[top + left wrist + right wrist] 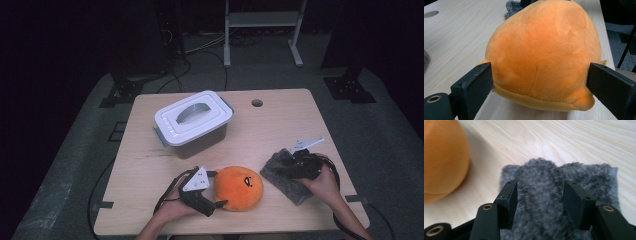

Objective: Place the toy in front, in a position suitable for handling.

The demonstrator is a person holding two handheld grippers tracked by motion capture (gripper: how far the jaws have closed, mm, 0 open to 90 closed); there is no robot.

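A round orange plush toy (243, 187) (541, 42) with a small face lies near the table's front edge. My left gripper (218, 188) (540, 66) straddles its left end, and both jaws touch its sides. To the right lies a grey fuzzy cloth (279, 172) (584, 172), flat on the wood. My right gripper (289, 167) (540, 185) is over the cloth's near part with its jaws apart and the fur between them. The pads do not press on it. The plush (441, 157) shows at the left of the right gripper view.
A white lidded storage box (192, 120) with a grey handle stands at the back left of the wooden table (280, 120). A round cable hole (257, 103) sits near the back edge. The grey cloth (511, 7) peeks out behind the plush.
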